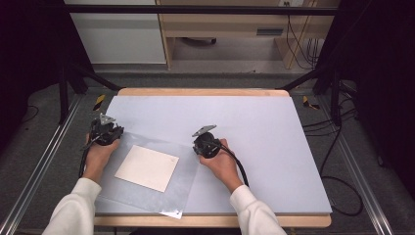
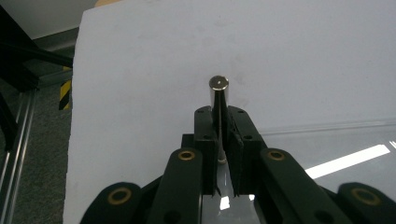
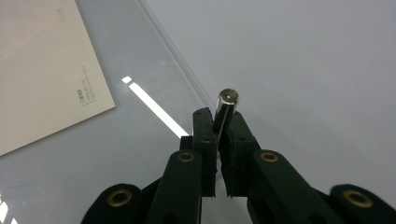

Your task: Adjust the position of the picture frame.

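Two grippers work at the near left part of a pale grey table (image 1: 254, 127), each held in one of the person's hands. The left gripper (image 1: 104, 131) sits at the left edge of the high view, beside the far left corner of a clear plastic sheet (image 1: 147, 198) that lies flat on the table. In the left gripper view its black jaws stand nearly together, clenched on a small shiny metal cylinder (image 2: 218, 93) whose round end pokes up above the jaw tips in the middle of the frame; the sheet's edge runs off to the right of the jaws, and a bright strip of reflected light lies on it at lower right.

The right gripper (image 1: 205, 143) is just left of centre in the high view, at the sheet's far right edge. In the right gripper view its jaws are likewise pressed together around a second metal cylinder (image 3: 227, 106), again with the round end showing above the tips, at the centre of the frame. It appears to stand right at the sheet's edge, though whether it touches the plastic is hard to tell.

Under the clear sheet lies a cream sheet of paper (image 1: 147, 168), between the two hands in the high view and at the upper left of the right gripper view, with a small block of print near its corner.
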Tool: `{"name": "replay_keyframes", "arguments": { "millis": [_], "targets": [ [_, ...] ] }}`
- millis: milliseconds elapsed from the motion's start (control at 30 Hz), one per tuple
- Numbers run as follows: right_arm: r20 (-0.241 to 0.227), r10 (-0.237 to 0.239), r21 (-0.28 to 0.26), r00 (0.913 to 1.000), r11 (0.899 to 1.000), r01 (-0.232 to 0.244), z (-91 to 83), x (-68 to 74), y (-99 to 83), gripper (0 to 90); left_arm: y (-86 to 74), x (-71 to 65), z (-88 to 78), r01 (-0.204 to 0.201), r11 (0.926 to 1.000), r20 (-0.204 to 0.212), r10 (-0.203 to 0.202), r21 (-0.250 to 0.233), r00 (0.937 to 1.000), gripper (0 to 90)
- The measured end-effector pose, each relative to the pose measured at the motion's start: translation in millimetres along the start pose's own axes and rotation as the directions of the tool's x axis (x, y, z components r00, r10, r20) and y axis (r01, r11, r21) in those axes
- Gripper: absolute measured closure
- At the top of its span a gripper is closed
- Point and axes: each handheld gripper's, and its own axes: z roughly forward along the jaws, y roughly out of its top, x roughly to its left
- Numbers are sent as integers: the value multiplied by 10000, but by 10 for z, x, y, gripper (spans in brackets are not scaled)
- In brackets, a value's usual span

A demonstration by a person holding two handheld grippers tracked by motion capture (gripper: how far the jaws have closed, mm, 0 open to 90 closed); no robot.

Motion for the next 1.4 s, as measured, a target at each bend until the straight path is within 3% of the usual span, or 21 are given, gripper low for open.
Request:
{"name": "replay_keyframes", "arguments": {
  "millis": [133, 300, 467, 567, 767, 1100, 1200, 1233, 1267, 1400],
  "targets": [
    [35, 67, -46, 10000, 10000, -66, -3, -7, -9, 855, 11, 30, -12, 442, 9990, 213, -443, 45, 9988, 844],
    [-174, 204, -117, 9996, 9997, -206, -10, -27, -13, 855, 47, 46, -48, 565, 9982, 373, -573, 213, 9977, 850],
    [-253, 272, -74, 9993, 9996, -274, -50, -35, 4, 852, 67, 52, -110, 524, 9982, 514, -539, 306, 9972, 851],
    [-326, 237, -98, 9992, 9997, -240, -110, -62, 30, 843, 156, 34, -223, 309, 9975, 609, -348, 641, 9975, 852],
    [-204, 71, -296, 9998, 9995, -77, -312, -94, 92, 830, 260, -20, -409, 200, 9985, 836, -242, 509, 9962, 852],
    [99, 51, -459, 9999, 9989, -47, -824, -310, 204, 822, 435, -294, -698, 101, 9999, 1233, -113, 107, 9923, 851],
    [217, 129, -489, 9997, 9987, -118, -994, -422, 198, 822, 534, -513, -803, 42, 10000, 1283, -51, 76, 9917, 851],
    [217, 129, -489, 9997, 9987, -118, -994, -422, 198, 822, 534, -513, -803, 42, 10000, 1283, -51, 76, 9917, 851],
    [381, 139, -354, 9992, 9993, -126, -1112, -498, 182, 824, 568, -631, -824, -28, 9999, 1345, 14, 101, 9909, 852],
    [619, 168, -323, 9979, 9994, -148, -1275, -648, 128, 823, 664, -849, -821, -226, 9997, 1530, 208, 104, 9880, 851]
  ]
}}
